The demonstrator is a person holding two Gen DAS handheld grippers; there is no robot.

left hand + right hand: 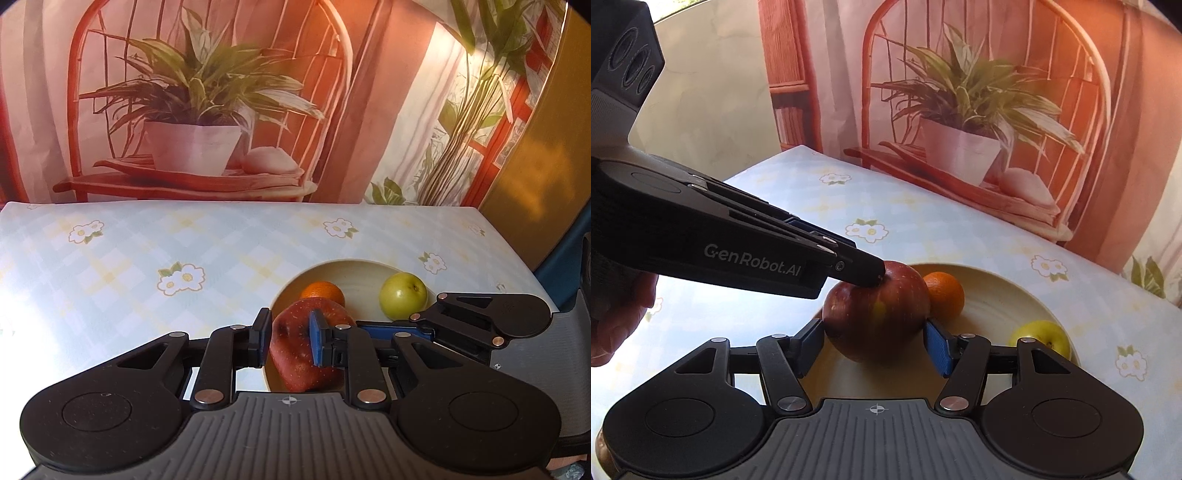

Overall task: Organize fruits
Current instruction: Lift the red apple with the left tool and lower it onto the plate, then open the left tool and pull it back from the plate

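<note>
Fruit sits on a cream plate point(354, 267) at lower centre of both views: a red apple point(295, 354), an orange point(322, 293) behind it, a green apple point(402, 295) to the right. The left gripper point(288, 341) has its jaws clamped on the red apple. Only the right wrist view shows the right gripper point(873, 341) with jaws apart either side of that apple, seemingly just clear of it. The flowered tablecloth point(147, 251) lies beneath.
</note>
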